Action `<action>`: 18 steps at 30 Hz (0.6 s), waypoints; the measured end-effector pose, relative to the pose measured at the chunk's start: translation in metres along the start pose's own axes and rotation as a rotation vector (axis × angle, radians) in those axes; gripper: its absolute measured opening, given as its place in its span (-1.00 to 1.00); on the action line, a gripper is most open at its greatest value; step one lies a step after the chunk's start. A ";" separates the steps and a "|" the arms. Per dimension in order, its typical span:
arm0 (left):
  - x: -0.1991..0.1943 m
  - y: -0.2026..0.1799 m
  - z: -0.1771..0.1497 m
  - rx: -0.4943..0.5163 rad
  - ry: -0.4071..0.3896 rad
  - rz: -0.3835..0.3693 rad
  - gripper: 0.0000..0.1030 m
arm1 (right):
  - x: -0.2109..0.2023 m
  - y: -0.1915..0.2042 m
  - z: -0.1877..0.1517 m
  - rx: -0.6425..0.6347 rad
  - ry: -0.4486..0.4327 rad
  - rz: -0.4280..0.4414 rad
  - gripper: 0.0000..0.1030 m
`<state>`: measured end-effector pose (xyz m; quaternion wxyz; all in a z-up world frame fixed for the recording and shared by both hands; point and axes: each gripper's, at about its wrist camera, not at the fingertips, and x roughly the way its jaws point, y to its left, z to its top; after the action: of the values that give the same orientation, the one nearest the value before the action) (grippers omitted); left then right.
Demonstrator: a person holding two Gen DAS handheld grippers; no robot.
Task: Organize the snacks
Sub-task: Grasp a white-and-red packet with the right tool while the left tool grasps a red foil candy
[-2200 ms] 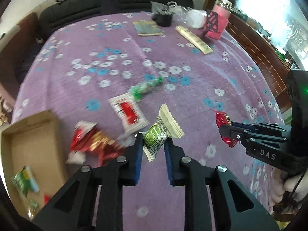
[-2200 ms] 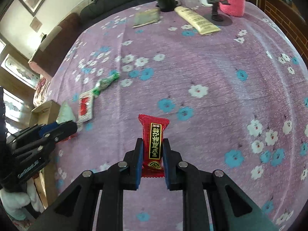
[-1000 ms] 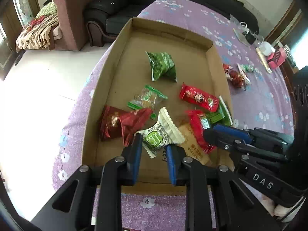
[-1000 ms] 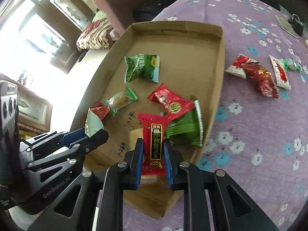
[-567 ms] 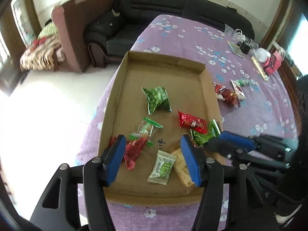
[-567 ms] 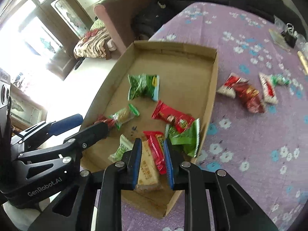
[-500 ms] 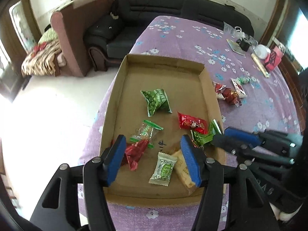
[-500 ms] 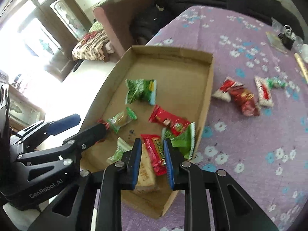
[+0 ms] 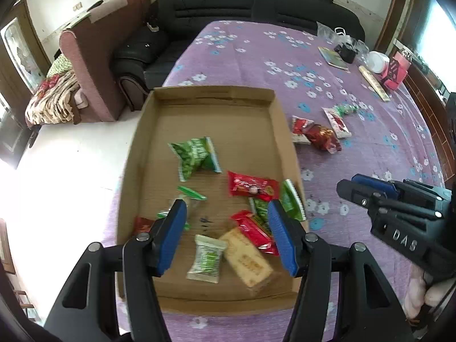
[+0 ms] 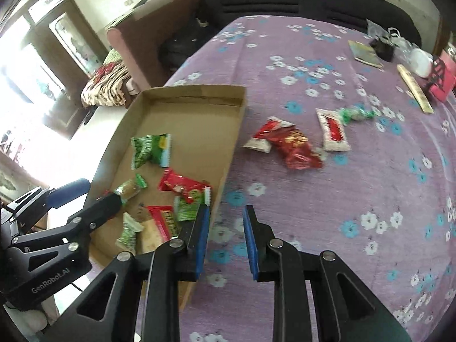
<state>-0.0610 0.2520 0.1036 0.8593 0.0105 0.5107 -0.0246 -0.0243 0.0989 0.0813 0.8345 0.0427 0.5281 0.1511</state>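
Released since a second ago, both snacks now lie in the cardboard box (image 9: 216, 97): green-white packet (image 9: 206, 259) and red packet (image 9: 253, 232). Left tool (image 9: 226, 236) gapes wide and empty above them; right tool (image 10: 225, 239) stands parted, empty, past the box's right wall. Four loose snacks (image 10: 296, 142) remain on the desk (image 10: 356, 199), with open cloth around them for approach.

We see box (image 9: 280, 131) at tabletop (image 9: 370, 159) left edge, snacks (image 9: 250, 188) inside, mostly near end. Loose snacks (image 10: 296, 145) on tabletop right of box. Sofa (image 9: 256, 8) behind tabletop; armchair (image 9: 94, 65) left of sofa.
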 end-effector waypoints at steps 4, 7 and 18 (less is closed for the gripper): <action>0.005 -0.011 0.003 -0.021 0.018 -0.033 0.18 | -0.002 -0.033 0.000 0.057 0.000 -0.005 -0.54; 0.007 -0.019 0.006 -0.041 0.015 -0.068 0.18 | -0.005 -0.068 0.003 0.120 0.000 -0.020 -0.53; 0.024 -0.054 0.019 -0.111 0.025 -0.218 0.17 | 0.021 -0.141 0.060 0.141 -0.035 -0.027 -0.16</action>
<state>-0.0355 0.1964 0.0925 0.8443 -0.0924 0.5203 -0.0893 0.0666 -0.0235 0.0563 0.8406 0.0969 0.5231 0.1017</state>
